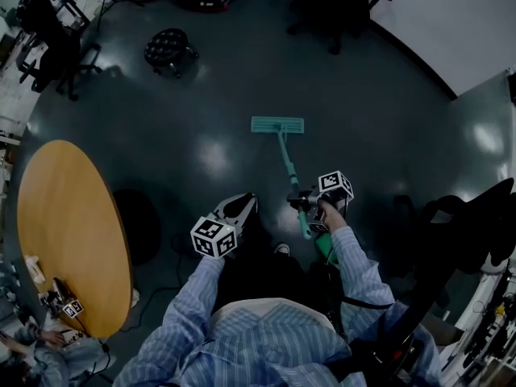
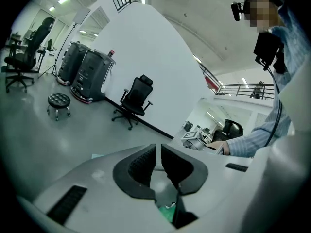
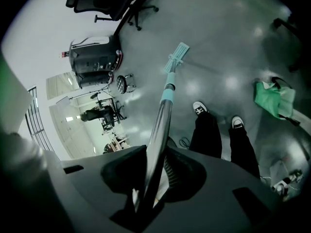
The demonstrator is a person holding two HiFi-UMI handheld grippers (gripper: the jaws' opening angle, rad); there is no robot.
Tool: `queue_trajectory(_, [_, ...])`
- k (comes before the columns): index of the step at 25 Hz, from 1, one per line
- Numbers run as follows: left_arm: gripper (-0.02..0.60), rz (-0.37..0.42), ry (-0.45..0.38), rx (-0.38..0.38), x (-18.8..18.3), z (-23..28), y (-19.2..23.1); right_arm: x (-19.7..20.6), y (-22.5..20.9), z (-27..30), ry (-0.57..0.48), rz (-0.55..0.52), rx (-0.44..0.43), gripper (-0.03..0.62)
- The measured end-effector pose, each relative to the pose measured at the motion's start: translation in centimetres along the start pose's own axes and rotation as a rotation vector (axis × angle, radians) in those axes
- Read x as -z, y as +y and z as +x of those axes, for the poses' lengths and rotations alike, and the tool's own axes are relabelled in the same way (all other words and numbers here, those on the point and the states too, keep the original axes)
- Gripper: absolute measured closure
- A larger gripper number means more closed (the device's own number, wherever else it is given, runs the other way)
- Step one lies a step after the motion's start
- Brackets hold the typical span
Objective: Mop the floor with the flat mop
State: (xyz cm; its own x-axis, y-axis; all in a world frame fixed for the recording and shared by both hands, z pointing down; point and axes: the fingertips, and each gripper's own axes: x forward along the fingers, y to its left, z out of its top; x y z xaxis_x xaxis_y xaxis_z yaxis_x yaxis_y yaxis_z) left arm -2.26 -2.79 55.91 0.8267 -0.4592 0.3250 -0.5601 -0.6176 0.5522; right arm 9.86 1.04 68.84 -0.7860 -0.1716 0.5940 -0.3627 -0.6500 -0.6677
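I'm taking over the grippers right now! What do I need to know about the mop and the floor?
Right gripper: shut on the mop handle.
Left gripper: jaws nearly together, holding nothing, beside the handle.
Mop head: flat on the floor, ahead of your feet.
Done: can't tell; no wet trail shows.
Left: push the mop across the open floor, probably steering clear of the round table and the stool.

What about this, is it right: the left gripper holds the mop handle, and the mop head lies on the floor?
No: the right gripper holds the mop handle, as the right gripper view shows; the left gripper is empty. The mop head lies on the floor.
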Motion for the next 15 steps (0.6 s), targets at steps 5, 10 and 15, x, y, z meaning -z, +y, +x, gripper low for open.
queue_trajectory(5, [0.541,0.011,-0.026,-0.007,2.1,-2.1,-4.3,6.8,-5.4,-2.2,0.021,0.005,0.0,0.485])
queue_trajectory(10, [0.541,0.006,-0.047,-0.011,5.1,-4.7,-8.2,13.6,-10.4,-4.0,0.041,0.004,-0.005,0.484])
queue_trajectory(15, [0.541,-0.013,-0.049,-0.011,8.7,-6.2,-11.8,19.3,-16.3,-6.7,0.078,-0.022,0.035,0.485])
